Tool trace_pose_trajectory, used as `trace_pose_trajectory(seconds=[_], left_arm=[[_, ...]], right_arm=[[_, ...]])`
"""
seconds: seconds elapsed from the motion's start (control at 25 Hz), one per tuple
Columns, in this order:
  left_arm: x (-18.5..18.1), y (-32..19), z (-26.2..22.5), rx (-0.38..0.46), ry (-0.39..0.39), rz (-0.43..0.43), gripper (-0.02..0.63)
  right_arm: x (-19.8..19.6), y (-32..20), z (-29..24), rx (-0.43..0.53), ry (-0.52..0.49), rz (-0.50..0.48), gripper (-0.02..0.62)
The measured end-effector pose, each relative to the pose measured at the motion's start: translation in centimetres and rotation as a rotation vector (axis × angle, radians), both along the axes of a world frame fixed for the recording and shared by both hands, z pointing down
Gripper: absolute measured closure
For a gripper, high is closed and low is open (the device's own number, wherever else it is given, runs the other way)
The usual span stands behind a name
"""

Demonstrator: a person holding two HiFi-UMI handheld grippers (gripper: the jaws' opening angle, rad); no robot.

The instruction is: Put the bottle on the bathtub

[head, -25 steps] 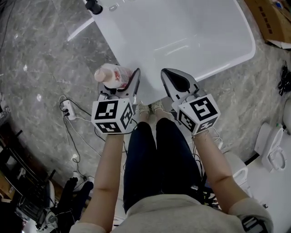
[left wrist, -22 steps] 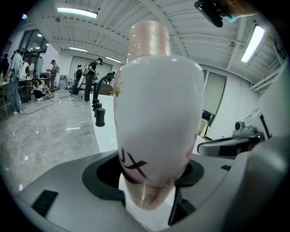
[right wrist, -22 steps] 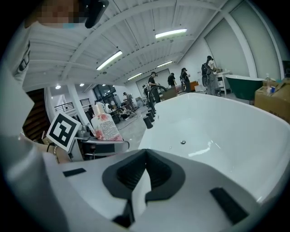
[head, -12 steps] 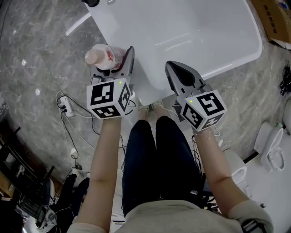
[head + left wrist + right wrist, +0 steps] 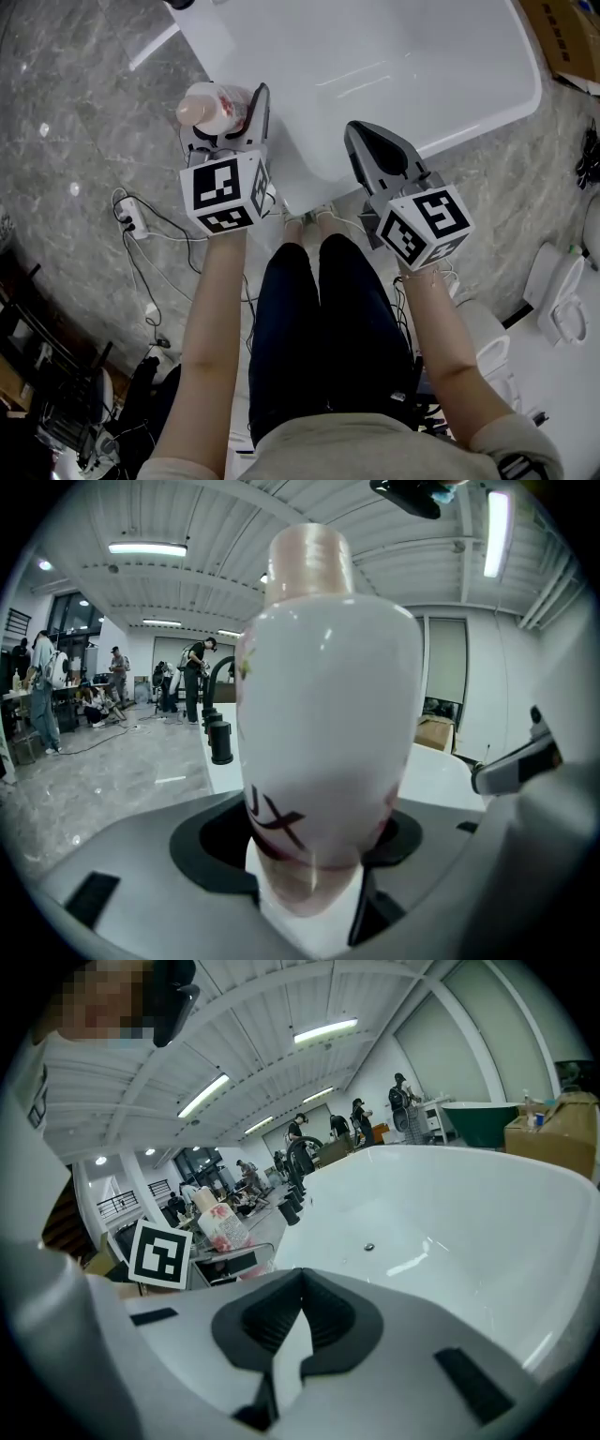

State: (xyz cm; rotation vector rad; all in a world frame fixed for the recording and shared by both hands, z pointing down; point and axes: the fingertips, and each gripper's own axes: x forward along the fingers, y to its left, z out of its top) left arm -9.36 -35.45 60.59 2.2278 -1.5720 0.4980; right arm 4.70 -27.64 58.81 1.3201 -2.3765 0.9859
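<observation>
Our left gripper [image 5: 234, 120] is clamped on the bottle [image 5: 211, 105], cap up, just outside the bathtub's [image 5: 394, 56] near-left corner. The rim we need lies to the bottle's right. Our right gripper [image 5: 361, 136] hangs over the near edge, jaws pressed together, empty.

Dark letters "UX" stand low on the bottle [image 5: 328, 714].

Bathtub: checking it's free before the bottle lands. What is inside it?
The bathtub is bare and white inside, with one small drain and nothing else. The right gripper covers part of its near end.
</observation>
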Motion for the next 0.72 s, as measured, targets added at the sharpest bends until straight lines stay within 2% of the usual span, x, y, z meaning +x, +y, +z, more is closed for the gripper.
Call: trace_pose_trajectory(seconds=[0.28,0.4,0.6,0.72], left_arm=[[1.2,0.9,-1.6,0.056,-0.037,0.027,0.310],[1.5,1.0,-1.7,0.072,-0.026,0.026,0.310],[1.0,0.3,-0.2,0.039,0.053,0.043,0.302],[0.9,0.7,-0.2,0.009,0.054,0.077,0.276]], right_arm=[[1.0,1.5,-0.9,-0.019,-0.020,0.034,0.597],[1.6,1.9,-0.9,-0.018,-0.013,0.041,0.597],[1.4,1.6,0.5,-0.027,0.002,0.042,0.597],[1.6,1.8,0.0,-0.025,-0.004,0.053,0.597]])
